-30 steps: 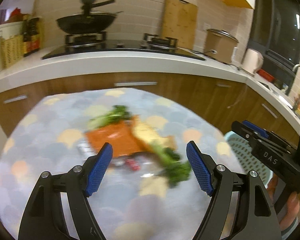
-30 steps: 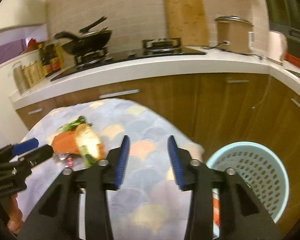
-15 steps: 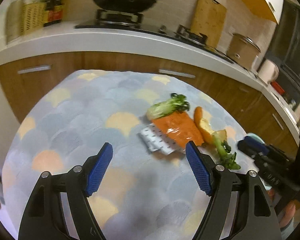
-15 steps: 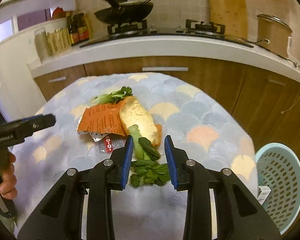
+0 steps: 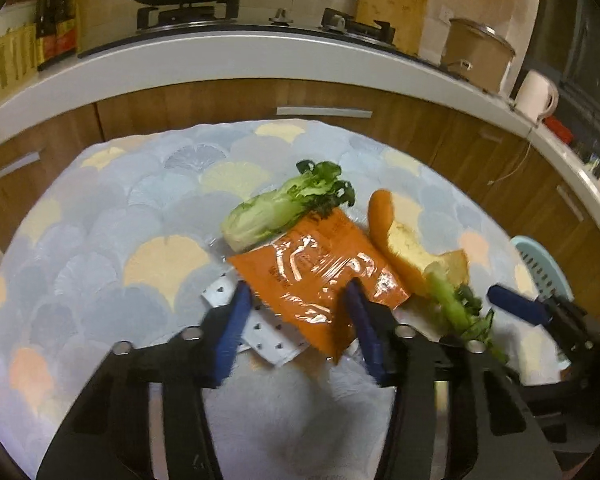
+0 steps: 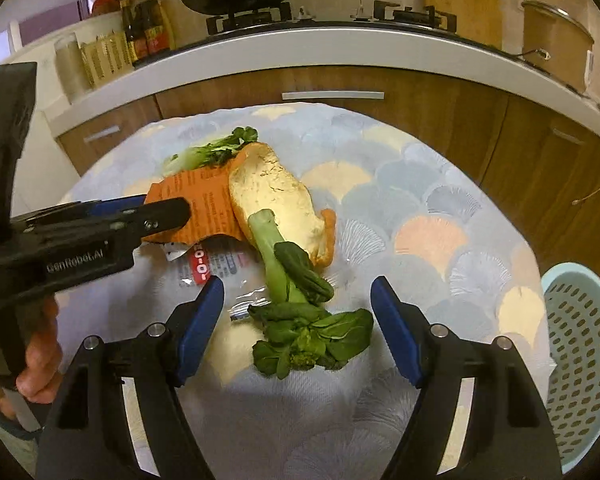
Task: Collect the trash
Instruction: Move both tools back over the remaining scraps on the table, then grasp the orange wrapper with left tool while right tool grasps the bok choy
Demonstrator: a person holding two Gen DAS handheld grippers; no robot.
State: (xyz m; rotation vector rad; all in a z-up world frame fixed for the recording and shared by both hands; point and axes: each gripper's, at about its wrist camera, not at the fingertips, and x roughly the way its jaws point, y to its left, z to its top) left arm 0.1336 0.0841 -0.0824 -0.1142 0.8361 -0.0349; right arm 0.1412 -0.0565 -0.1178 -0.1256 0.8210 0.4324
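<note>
Handling trash: the orange crinkled foil packet (image 5: 320, 276) is light, thin and slippery; it is best taken at its near edge, where it lifts off the white dotted paper (image 5: 256, 328).
Left gripper (image 5: 296, 320): jaws have just been closing, and the packet's near edge is between them; whether the pads already press I cannot tell.
Right gripper (image 6: 298, 320): jaws have just been opening and now stand spread around the soft green leafy stalk (image 6: 300, 316), not touching it.
Place: all lies in one pile at the worktop's (image 6: 420, 216) middle.
Right view only: pale blue perforated basket (image 6: 580, 344) beyond the right edge, a red-labelled clear wrapper (image 6: 204, 268).
Left view only: the dotted paper.
</note>
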